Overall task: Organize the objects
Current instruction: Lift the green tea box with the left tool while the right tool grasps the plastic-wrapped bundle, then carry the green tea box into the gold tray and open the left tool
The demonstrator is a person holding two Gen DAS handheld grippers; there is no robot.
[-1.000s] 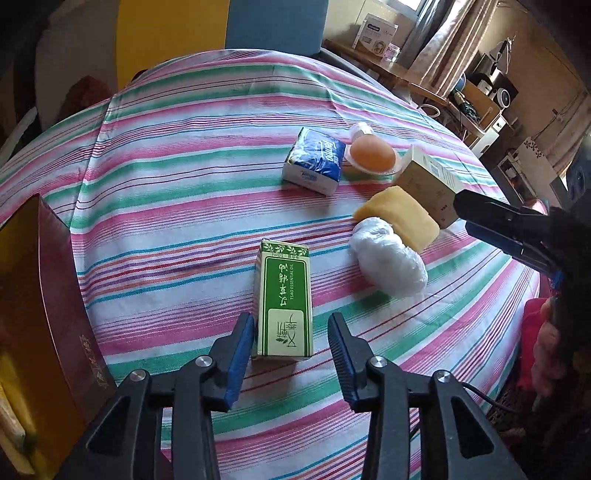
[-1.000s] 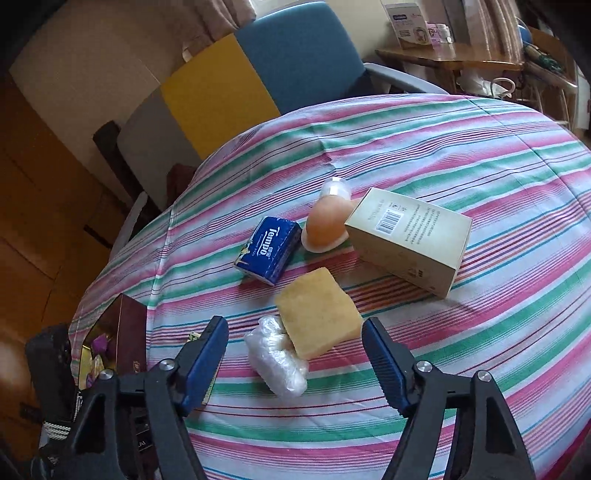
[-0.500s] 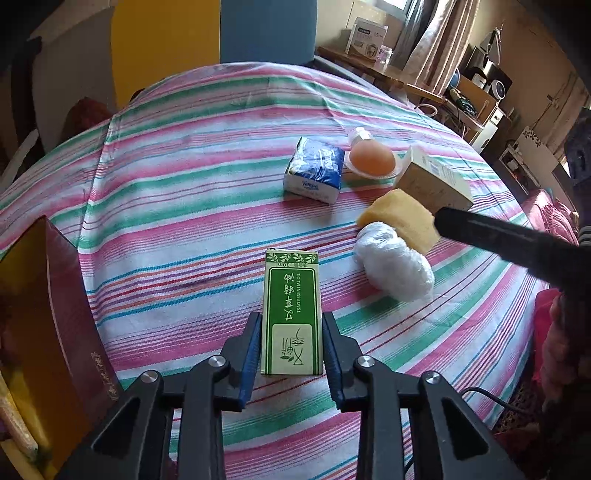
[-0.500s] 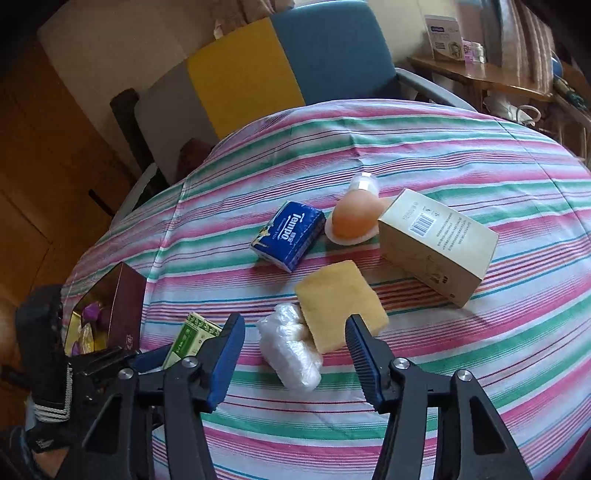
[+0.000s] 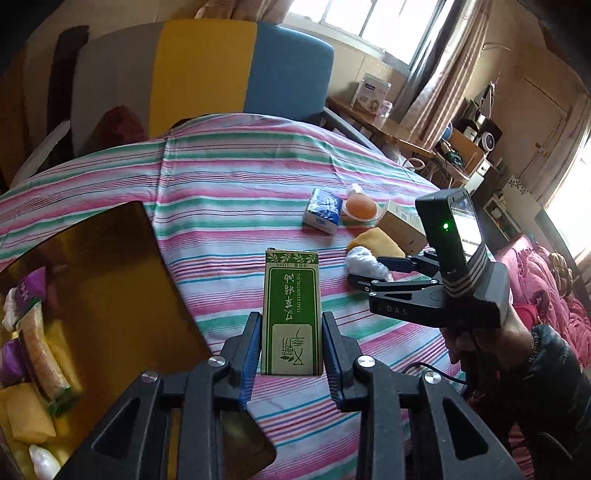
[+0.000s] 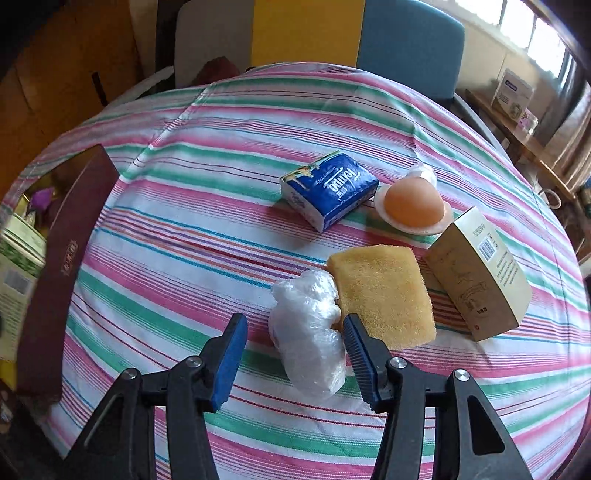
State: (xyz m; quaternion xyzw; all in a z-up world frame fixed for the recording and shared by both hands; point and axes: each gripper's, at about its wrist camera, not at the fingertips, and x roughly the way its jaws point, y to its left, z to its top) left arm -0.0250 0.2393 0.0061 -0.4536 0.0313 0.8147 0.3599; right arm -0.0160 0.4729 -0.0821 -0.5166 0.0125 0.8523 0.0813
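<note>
My left gripper [image 5: 291, 343] is shut on a green essential-oil box [image 5: 291, 306] and holds it lifted above the striped tablecloth, beside the dark red storage box [image 5: 110, 295]. My right gripper [image 6: 293, 343] is open, its jaws on either side of a clear plastic bundle [image 6: 308, 332] that lies on the cloth; it also shows in the left wrist view [image 5: 373, 271]. A yellow sponge [image 6: 384, 295] touches the bundle on its right. A blue tissue pack [image 6: 328, 190], an egg-shaped orange item on a clear lid [image 6: 412, 206] and a beige carton [image 6: 480, 277] lie beyond.
The dark red storage box [image 6: 51, 266] stands at the table's left edge and holds several wrapped snacks [image 5: 33, 343]. A yellow and blue chair [image 6: 354, 33] stands behind the round table [image 6: 221, 122]. A side desk with clutter [image 5: 388, 122] is at the far right.
My left gripper closed on the green box and lifted it off the cloth toward the dark red box. My right gripper moved down and forward around the plastic bundle and narrowed.
</note>
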